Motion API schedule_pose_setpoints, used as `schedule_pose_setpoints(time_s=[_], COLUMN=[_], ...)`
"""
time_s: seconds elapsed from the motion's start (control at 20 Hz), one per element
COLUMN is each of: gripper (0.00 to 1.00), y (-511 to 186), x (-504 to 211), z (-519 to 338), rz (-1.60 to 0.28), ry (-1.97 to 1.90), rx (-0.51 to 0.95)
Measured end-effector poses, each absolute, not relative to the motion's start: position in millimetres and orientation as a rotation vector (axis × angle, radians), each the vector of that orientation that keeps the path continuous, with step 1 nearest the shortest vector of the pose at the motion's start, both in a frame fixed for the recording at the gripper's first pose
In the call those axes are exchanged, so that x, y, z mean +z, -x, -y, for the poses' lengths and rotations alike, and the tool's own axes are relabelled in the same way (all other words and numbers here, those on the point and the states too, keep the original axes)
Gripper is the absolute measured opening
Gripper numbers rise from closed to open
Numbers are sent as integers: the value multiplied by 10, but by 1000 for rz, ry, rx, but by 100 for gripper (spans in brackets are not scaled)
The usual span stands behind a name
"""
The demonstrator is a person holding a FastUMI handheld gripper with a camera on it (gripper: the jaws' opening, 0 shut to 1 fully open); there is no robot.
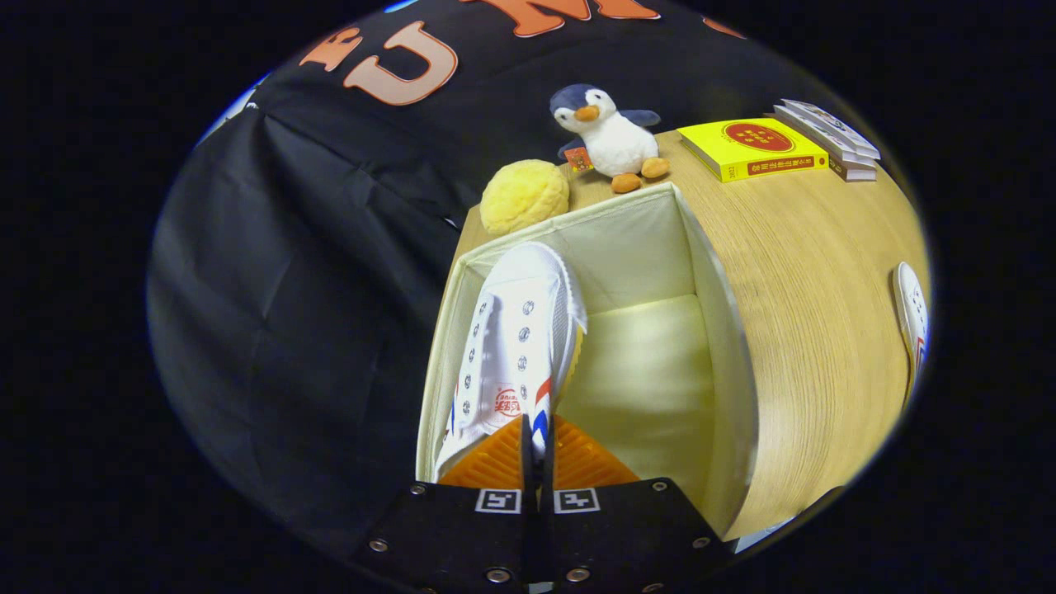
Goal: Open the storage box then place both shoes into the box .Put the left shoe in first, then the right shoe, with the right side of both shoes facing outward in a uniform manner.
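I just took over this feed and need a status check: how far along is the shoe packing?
Done: the storage box stands open. In hand: the gripper is shut on a white shoe, pinching its side wall and holding it over the box's left side, toe pointing away; whether it rests on the bottom, I cannot tell. Left: release it, then fetch the second shoe lying on the table.

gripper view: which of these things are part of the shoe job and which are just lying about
Job: gripper shut on white shoe; open storage box; second shoe on the table.
Lying about: penguin plush, yellow ball, yellow book, stacked books.
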State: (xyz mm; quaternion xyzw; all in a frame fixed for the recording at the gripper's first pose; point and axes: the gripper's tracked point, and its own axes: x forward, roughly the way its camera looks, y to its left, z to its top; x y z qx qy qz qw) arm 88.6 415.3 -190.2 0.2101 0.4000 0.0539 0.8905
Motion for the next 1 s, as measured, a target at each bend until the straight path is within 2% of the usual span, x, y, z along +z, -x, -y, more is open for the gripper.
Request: schedule_pose_setpoints(time_s=[0.2, 0.3, 0.35, 0.4, 0.5, 0.55, 1.0], gripper=[1, 7, 31, 44, 88, 99, 98], y=[-835, -852, -874, -868, -871, -859, -739], x=[-2087, -2109, -2071, -2011, -1920, -1858, -1237], z=[-4203, -4242, -4223, -4186, -4150, -4130, -3645], rz=[-875, -884, -873, -863, -837, -826, -710], ry=[-408, -407, -404, -397, -403, -407, -399], rx=[61, 73, 70, 67, 72, 74, 124])
